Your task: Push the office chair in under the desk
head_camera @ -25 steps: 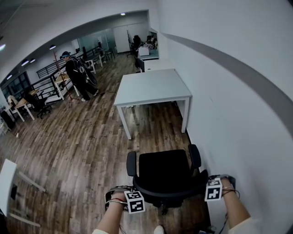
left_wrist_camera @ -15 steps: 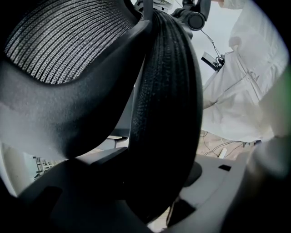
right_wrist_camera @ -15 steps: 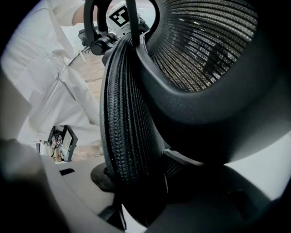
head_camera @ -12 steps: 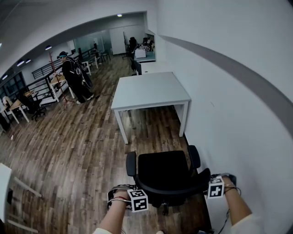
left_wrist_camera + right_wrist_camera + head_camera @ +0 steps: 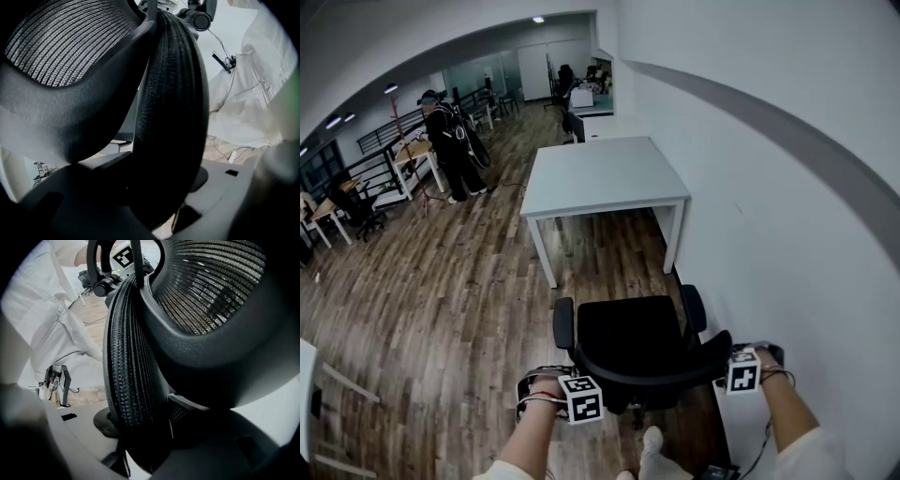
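Black mesh office chair (image 5: pixel 628 339) lower centre, apart from white rectangular worktop (image 5: pixel 602 175) above it. Left tool (image 5: pixel 567 386) & right tool (image 5: pixel 736 364) each clamped on backrest rim, L/R ends.

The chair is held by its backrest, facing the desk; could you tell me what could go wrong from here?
The chair stands close to the wall; its right armrest or the right gripper may scrape it. That armrest seems in line with the right leg of the desk and may catch it. With the left gripper too clamped only on the backrest, the chair may swivel.
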`<action>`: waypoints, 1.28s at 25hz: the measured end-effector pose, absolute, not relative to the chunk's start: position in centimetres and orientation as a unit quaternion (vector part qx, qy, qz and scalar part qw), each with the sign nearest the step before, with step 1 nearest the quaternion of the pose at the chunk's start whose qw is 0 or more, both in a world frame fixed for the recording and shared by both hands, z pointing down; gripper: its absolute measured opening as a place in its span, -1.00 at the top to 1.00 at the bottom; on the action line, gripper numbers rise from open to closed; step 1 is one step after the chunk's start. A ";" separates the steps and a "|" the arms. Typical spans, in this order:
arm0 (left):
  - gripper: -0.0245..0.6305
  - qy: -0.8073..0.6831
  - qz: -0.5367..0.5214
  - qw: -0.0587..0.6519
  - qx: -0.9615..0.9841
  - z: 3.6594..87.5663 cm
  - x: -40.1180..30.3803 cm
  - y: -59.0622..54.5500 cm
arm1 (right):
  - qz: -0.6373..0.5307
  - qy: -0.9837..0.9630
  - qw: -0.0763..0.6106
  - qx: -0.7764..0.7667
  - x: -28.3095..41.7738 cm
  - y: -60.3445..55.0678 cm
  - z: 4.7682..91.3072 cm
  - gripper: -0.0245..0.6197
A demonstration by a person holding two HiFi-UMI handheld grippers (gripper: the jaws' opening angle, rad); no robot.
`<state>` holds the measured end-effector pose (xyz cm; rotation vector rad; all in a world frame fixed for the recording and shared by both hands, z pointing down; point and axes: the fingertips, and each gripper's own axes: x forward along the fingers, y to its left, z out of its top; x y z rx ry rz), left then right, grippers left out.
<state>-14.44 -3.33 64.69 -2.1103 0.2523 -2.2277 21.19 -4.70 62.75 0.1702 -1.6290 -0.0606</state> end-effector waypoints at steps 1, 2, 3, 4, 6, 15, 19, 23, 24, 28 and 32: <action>0.20 0.083 -0.724 0.032 -0.685 64.6 -14.5 -3.9 | -0.026 -0.727 0.682 0.075 21.1 -5.2 62.8 0.23; 0.20 0.083 -0.724 0.032 -0.684 64.6 -14.6 -4.4 | -0.025 -0.730 0.679 0.075 21.0 -5.7 62.8 0.23; 0.20 0.082 -0.725 0.031 -0.683 64.5 -14.6 -5.0 | -0.024 -0.732 0.677 0.074 20.9 -6.2 62.8 0.23; 0.20 0.081 -0.726 0.030 -0.682 64.5 -14.6 -5.5 | -0.025 -0.733 0.676 0.074 20.8 -6.8 62.9 0.23; 0.20 0.083 -0.727 0.028 -0.682 64.7 -14.8 -6.6 | -0.035 -0.734 0.674 0.070 20.5 -8.2 62.8 0.23; 0.20 0.085 -0.729 0.020 -0.679 64.8 -15.7 -10.6 | -0.063 -0.742 0.665 0.063 18.5 -13.2 61.7 0.23; 0.20 0.087 -0.729 0.016 -0.679 64.9 -16.0 -12.0 | -0.055 -0.737 0.671 0.068 19.0 -15.0 62.6 0.23; 0.20 0.090 -0.729 0.014 -0.679 64.9 -16.3 -13.3 | -0.060 -0.736 0.672 0.054 18.2 -16.3 61.8 0.23; 0.20 0.090 -0.729 0.013 -0.679 64.9 -16.3 -13.7 | -0.061 -0.736 0.672 0.051 18.1 -16.7 61.7 0.23; 0.20 0.094 -0.728 0.012 -0.679 65.0 -16.3 -15.0 | -0.064 -0.739 0.669 0.045 17.9 -18.3 61.6 0.23; 0.20 0.092 -0.730 0.007 -0.677 65.1 -16.9 -16.1 | -0.062 -0.737 0.672 0.042 17.6 -19.5 61.8 0.23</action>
